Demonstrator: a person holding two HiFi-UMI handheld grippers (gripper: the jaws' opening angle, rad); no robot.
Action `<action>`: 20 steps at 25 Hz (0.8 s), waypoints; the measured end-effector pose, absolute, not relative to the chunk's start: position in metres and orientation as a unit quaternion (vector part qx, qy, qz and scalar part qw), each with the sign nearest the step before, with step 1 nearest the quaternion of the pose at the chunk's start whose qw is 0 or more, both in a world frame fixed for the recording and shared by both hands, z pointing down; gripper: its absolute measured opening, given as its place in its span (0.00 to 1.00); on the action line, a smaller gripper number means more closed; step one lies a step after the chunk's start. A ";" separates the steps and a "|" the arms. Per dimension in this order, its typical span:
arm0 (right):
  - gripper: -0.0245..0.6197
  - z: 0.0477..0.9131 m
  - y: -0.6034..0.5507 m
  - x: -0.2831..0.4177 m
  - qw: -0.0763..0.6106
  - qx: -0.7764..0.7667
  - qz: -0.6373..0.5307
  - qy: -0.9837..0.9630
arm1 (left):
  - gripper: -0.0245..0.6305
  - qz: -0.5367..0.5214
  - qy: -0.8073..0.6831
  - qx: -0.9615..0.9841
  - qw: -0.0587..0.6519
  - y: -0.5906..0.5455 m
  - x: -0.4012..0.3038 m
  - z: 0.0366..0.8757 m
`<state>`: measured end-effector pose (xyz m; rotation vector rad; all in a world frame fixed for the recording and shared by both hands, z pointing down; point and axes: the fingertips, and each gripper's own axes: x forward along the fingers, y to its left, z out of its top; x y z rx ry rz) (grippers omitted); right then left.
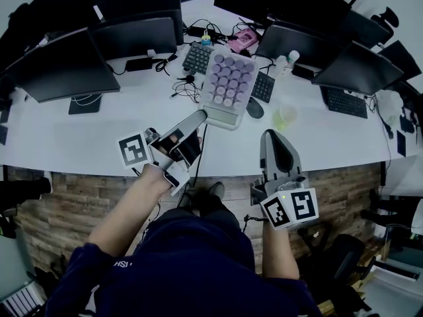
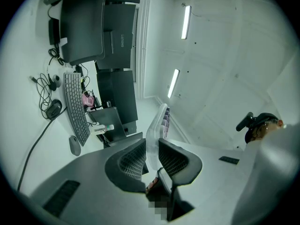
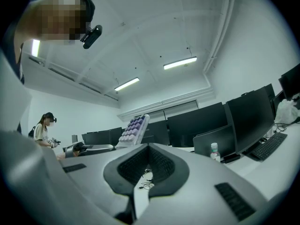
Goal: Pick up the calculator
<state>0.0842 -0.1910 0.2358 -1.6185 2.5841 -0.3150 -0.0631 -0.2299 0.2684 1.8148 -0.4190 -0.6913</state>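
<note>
The calculator (image 1: 228,88), white with rows of purple round keys, hangs tilted above the white desk (image 1: 79,134). My left gripper (image 1: 200,115) is shut on its near edge. In the left gripper view the calculator (image 2: 158,123) stands edge-on, pinched between the two dark ribbed pads (image 2: 133,161), and my left gripper (image 2: 152,144) points slightly upward. My right gripper (image 1: 272,136) is shut with nothing in it, over the desk's front edge to the right of the left one. In the right gripper view its own tips (image 3: 149,146) meet, and the raised calculator (image 3: 132,129) shows beyond them with the left gripper (image 3: 89,149) under it.
Dark monitors (image 1: 73,65) line the back and sides of the desk. A keyboard (image 1: 197,57), tangled cables (image 1: 188,88), a mouse (image 1: 255,107), a green cup (image 1: 285,116) and a second keyboard (image 1: 344,102) lie around the calculator. A person (image 3: 44,129) stands far left.
</note>
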 end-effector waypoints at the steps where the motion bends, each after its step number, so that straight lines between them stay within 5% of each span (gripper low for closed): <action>1: 0.04 0.236 -0.191 0.084 0.037 -0.527 -0.104 0.842 | 0.19 -0.292 -0.177 0.765 0.546 -0.230 -0.063 0.268; 20: 0.04 0.244 -0.190 0.093 0.031 -0.525 -0.112 0.843 | 0.19 -0.286 -0.187 0.760 0.554 -0.226 -0.054 0.279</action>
